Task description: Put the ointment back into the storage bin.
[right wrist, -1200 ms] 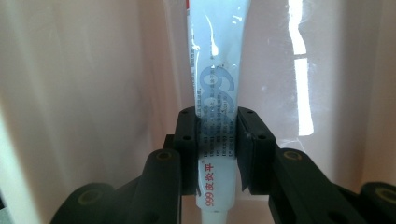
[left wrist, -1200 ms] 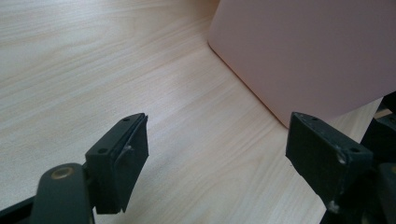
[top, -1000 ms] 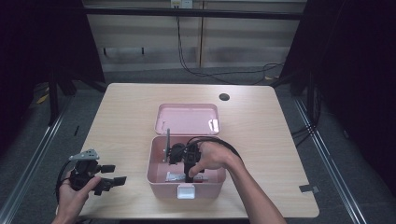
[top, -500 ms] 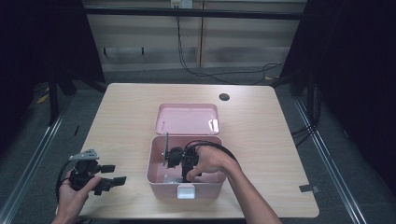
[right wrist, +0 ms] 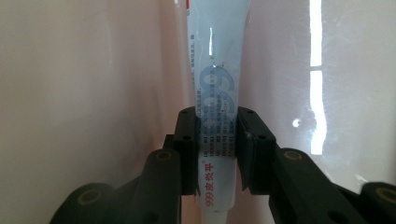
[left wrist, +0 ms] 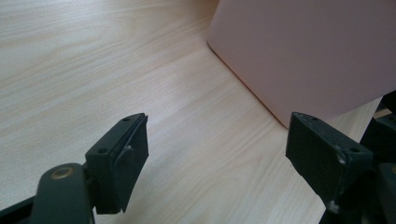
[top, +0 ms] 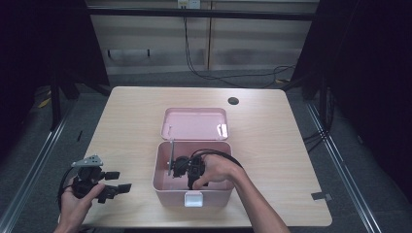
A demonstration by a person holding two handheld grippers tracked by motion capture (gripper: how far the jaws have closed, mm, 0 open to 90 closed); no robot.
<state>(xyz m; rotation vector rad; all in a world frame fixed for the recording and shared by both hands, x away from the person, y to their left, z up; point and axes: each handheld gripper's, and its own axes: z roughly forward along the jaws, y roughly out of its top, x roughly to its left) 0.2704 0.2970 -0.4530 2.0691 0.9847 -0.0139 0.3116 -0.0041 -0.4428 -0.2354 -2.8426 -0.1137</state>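
Inside the open pink plastic box (top: 214,190), the right gripper (right wrist: 216,151) clamps a pale blue ointment tube (right wrist: 217,93), its long axis running straight ahead between the jaws. The right hand (top: 218,170) reaches leftward into the box. The left gripper (left wrist: 217,154) rests open over the light wooden table (left wrist: 93,70).

A light wooden table (top: 131,126) stands before pale cabinets (top: 160,39).

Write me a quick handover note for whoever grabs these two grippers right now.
Right gripper: shut on the pale blue ointment tube, reaching down inside the open pink plastic box.
Left gripper: open, holding nothing, resting over the light wooden table left of the box.
Done: tube is gripped; the box's lid lies flipped back.
Left, probably: either set the tube down in the box or lift it out; I can't tell which. Then likely close the lid.
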